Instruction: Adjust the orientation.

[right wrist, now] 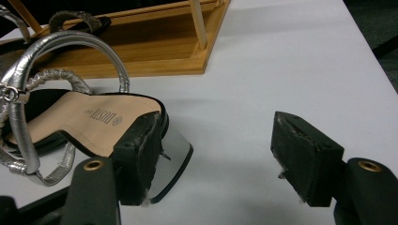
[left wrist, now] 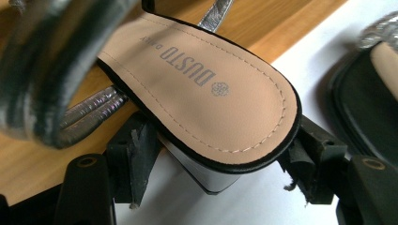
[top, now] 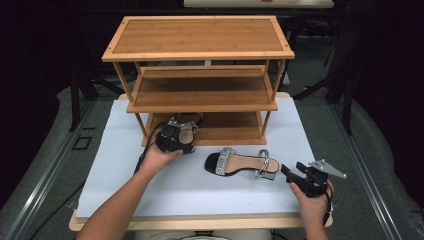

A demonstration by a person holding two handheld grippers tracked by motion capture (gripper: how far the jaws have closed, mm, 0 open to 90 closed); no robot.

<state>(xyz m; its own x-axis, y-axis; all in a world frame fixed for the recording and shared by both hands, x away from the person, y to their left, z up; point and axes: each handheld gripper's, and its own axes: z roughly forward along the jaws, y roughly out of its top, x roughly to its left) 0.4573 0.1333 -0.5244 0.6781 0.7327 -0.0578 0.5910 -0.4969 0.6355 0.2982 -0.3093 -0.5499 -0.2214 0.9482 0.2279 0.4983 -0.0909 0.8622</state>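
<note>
High view: 2 sandals, 1 clamped in left gripper [top: 171, 141] at shelf [top: 200, 75], right gripper [top: 295, 171] jaws apart

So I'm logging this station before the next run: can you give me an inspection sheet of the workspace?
Surface: white table top, bare apart from items below.
Job's things: three-tier wooden shoe rack; black sandal with silver straps on the table; its twin, the second sandal, partly on the lowest shelf.
Clutter: nothing seen.
Grippers: left gripper astride the second sandal's heel; right gripper open beside the first sandal's heel.
Cables: black cable from left gripper.
Surroundings: grey floor, dark.
</note>
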